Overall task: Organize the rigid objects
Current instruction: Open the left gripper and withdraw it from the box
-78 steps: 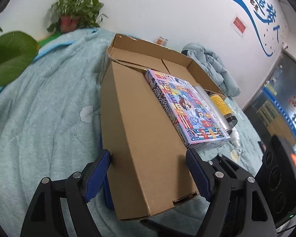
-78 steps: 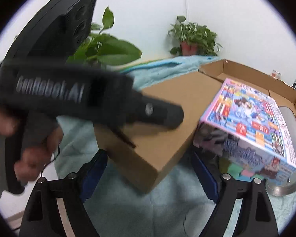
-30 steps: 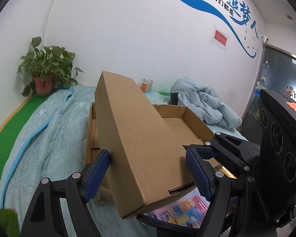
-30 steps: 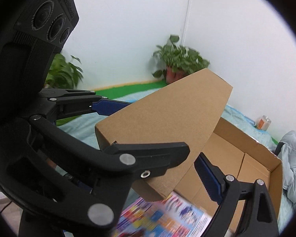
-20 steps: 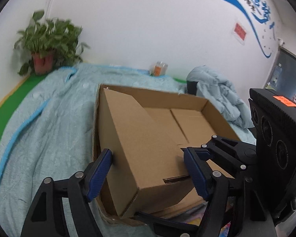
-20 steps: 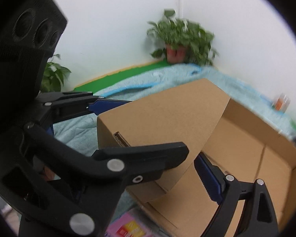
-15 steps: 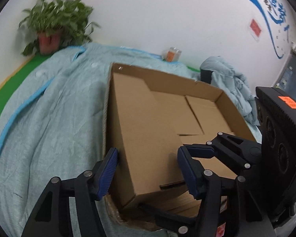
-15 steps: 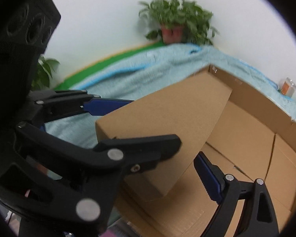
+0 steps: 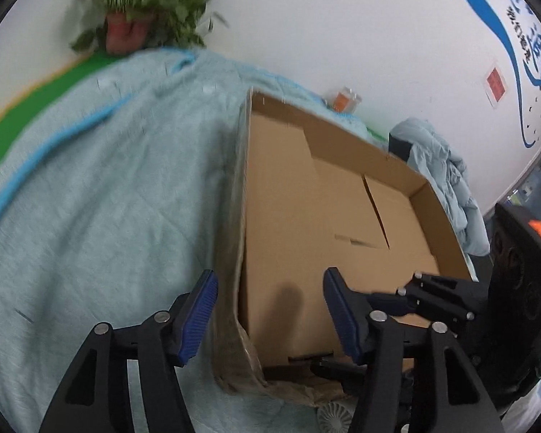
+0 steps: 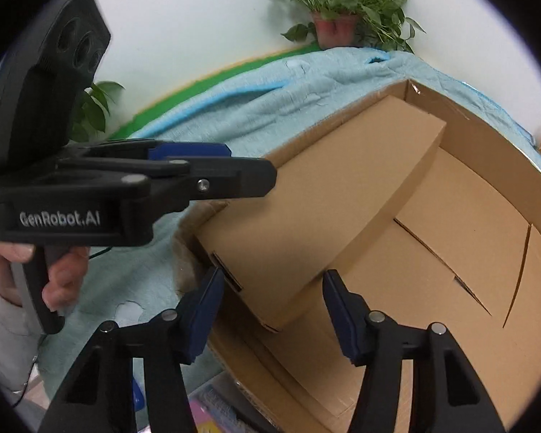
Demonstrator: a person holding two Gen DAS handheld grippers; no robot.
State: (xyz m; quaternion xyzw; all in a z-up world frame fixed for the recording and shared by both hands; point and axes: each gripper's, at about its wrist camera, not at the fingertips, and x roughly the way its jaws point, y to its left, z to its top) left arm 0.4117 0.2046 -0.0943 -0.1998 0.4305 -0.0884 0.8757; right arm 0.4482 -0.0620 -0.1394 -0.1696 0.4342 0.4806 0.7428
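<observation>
With the closed carton laid along the near-left wall inside the open box, left gripper and right gripper closing empty, clear of cardboard, for release.

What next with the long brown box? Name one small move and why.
Probably draw the right tool back from the long box: it already lies inside the open carton along its wall, and the closing jaws, its near end between them, do not press it. The colourful item below waits.
</observation>
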